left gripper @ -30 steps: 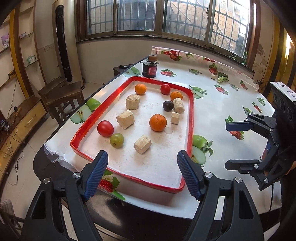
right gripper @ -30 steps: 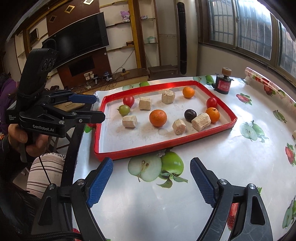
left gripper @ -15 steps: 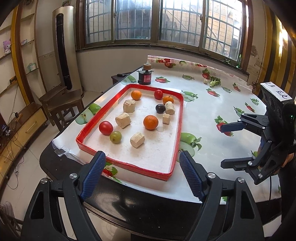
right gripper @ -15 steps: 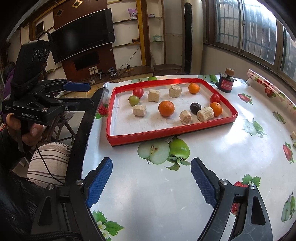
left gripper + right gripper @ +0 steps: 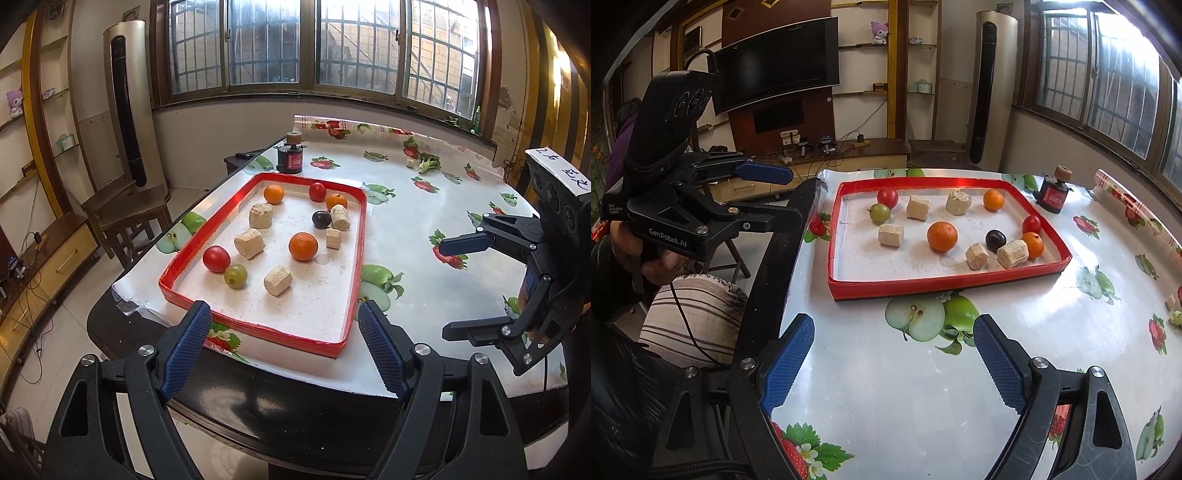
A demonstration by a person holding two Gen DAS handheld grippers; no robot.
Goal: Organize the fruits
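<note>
From my left tool, jaws spread wide and empty, the red tray sits on the bench just ahead. Inside it, the big orange lies near the middle, a red tomato and green fruit by the tray's left wall.

From my right tool, also spread and holding nothing, the tray lies well ahead. I judge the fruits light, round and prone to roll; the tomato bruises easily, so I'd grip each gently across its widest part.
</note>
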